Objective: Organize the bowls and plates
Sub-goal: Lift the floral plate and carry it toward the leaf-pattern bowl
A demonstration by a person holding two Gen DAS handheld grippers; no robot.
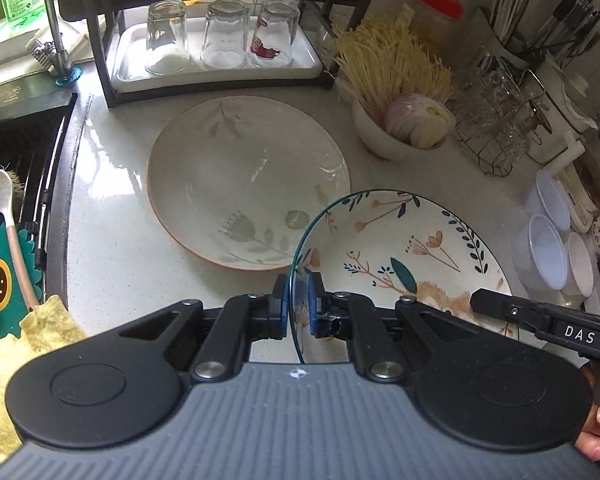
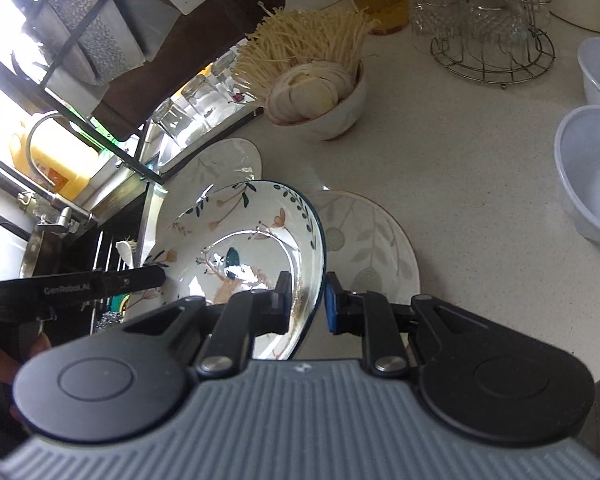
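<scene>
A floral dish with a dark blue rim (image 1: 400, 248) hangs tilted above the counter, held from both sides. My left gripper (image 1: 299, 304) is shut on its near rim. In the right wrist view my right gripper (image 2: 309, 300) is shut on the rim of the same floral dish (image 2: 228, 240). A large pale leaf-print plate (image 1: 248, 184) lies flat on the counter just beyond it. The right wrist view shows that pale plate (image 2: 220, 164) behind the dish and a second pale leaf-print plate (image 2: 372, 240) on the counter beneath its right edge.
A white bowl of enoki mushrooms and onion slices (image 1: 400, 128) stands behind the plates. Upturned glasses sit on a tray in a dark rack (image 1: 220, 36). The sink with a wire rack (image 1: 20, 160) is on the left. Plastic tubs (image 1: 548, 248) and a wire glass holder (image 1: 492, 128) stand on the right.
</scene>
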